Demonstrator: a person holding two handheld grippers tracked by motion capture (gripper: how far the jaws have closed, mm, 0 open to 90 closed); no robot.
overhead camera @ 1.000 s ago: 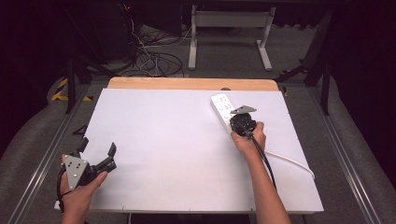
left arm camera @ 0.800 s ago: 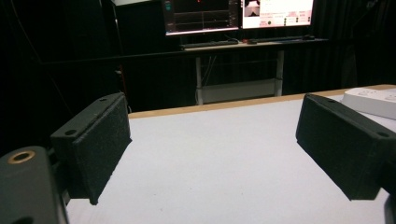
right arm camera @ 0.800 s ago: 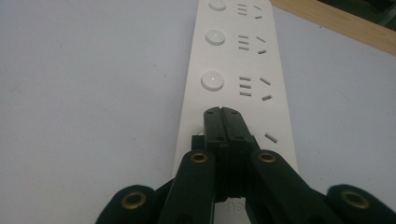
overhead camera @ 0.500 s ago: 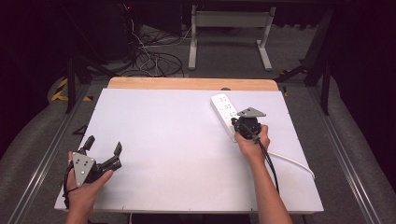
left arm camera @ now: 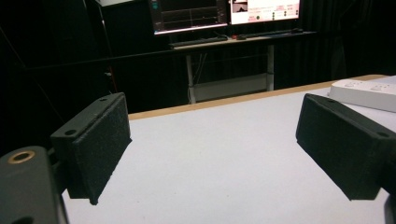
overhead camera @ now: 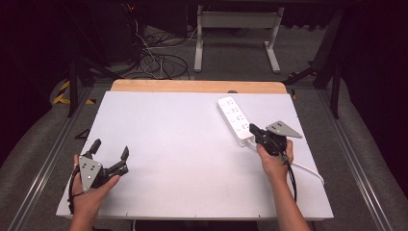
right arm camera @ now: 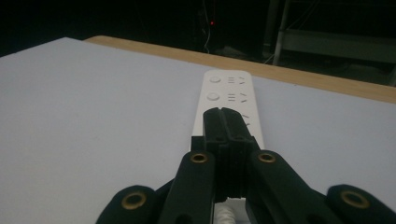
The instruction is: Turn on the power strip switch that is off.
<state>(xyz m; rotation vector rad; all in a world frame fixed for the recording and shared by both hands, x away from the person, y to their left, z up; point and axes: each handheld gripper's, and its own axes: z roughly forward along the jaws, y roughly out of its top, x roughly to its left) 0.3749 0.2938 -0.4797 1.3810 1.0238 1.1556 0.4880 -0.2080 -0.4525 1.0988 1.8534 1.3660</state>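
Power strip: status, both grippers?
Right gripper shut, over the power strip's near end. Left gripper open, empty, near-left of the table. Nothing in the way.

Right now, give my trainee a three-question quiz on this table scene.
1. True or false: the left tool has its jaws spread apart with nothing between them.
2. Which end of the white power strip is the right tool at? A) the far end, toward the wooden edge B) the near end, where the white cable leaves it C) the middle sockets
3. Fill in: the right tool's jaws are ____.

Key: 1 true; 2 B; 3 shut, pads pressed together above the strip's near end.
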